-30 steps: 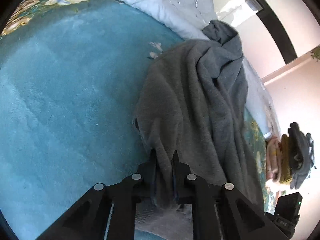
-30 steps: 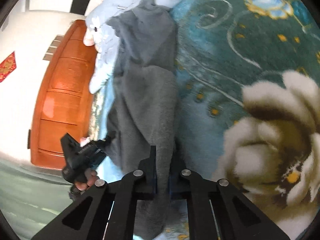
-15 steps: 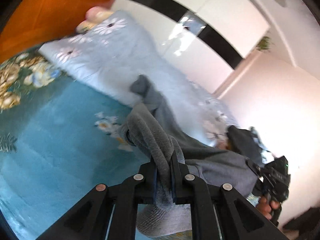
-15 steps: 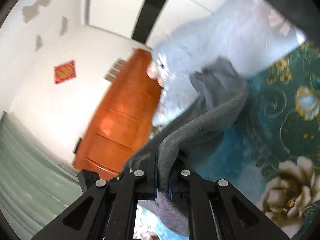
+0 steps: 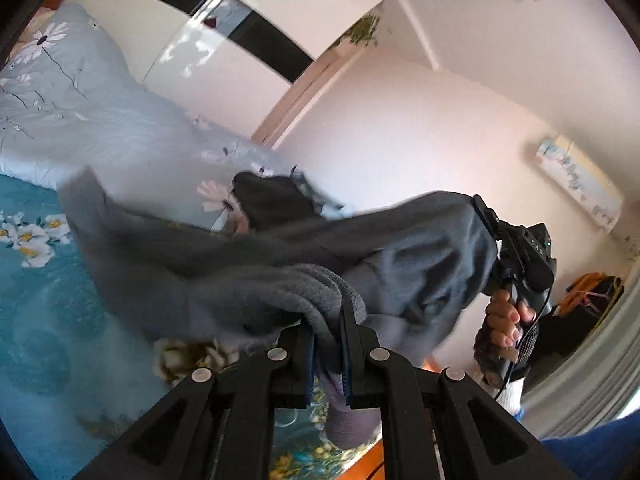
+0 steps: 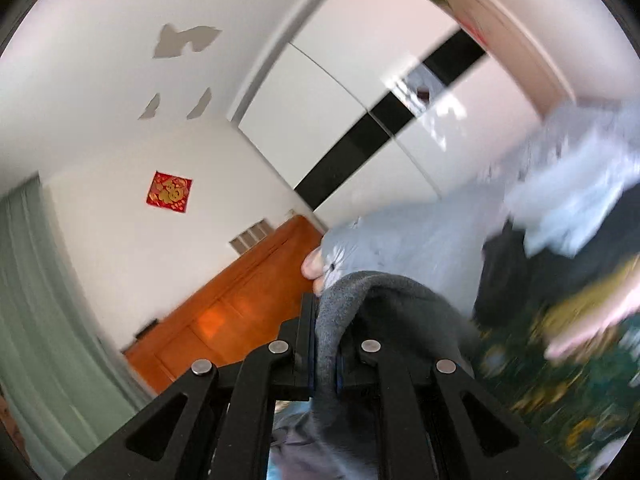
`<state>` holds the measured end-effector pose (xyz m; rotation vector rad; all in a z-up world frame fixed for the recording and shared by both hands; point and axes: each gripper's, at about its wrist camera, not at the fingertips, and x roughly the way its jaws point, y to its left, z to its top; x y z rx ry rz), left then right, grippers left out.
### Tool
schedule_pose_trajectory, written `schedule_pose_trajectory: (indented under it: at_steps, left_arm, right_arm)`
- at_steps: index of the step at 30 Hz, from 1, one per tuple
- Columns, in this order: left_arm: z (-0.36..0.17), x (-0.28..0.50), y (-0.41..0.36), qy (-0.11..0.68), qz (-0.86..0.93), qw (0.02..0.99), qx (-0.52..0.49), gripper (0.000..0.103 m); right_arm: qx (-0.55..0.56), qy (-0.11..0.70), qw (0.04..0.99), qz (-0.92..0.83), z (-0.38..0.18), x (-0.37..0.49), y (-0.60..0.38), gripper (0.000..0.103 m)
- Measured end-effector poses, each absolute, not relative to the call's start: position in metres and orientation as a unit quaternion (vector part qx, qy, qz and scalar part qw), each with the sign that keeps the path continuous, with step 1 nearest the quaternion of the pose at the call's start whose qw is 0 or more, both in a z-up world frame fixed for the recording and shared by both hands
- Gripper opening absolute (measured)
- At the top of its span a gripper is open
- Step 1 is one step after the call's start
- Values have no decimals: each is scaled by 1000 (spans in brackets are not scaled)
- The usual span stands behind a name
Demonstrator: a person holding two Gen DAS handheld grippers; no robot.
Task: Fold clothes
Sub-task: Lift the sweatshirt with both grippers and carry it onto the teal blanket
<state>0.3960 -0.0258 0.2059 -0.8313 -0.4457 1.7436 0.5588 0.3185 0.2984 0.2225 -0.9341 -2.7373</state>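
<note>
Fleece first — my left gripper and right gripper each clench an edge of the soft grey fleece garment, slung between them above the teal floral bedspread. I'd draw it taut and level before laying it flat.

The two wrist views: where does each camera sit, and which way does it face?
Left wrist view: sits on the left gripper, looks along its fingers across the bed toward the pink wall; shows the person's hand holding the right gripper.
Right wrist view: sits on the right gripper, faces the white wardrobe and wooden headboard.
Both share the grey garment, clamped by each.
</note>
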Motion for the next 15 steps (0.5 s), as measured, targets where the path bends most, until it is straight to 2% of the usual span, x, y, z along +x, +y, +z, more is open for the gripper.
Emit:
schedule_pose_trajectory:
  at_steps: [5,11,15]
  left_arm:
    - [150,365,-96,-253,762,437,-405,11]
    - [65,347,-220,-352,764,292,-455,11]
    - [15,341,-276,-412,749,223,-468,11]
  right_arm:
    - [161,-310,153,-924,278,482,288,7]
    - [305,-348,210,-861,186,332,203,7]
    - [377,-336,245,-828,143,238,114,7]
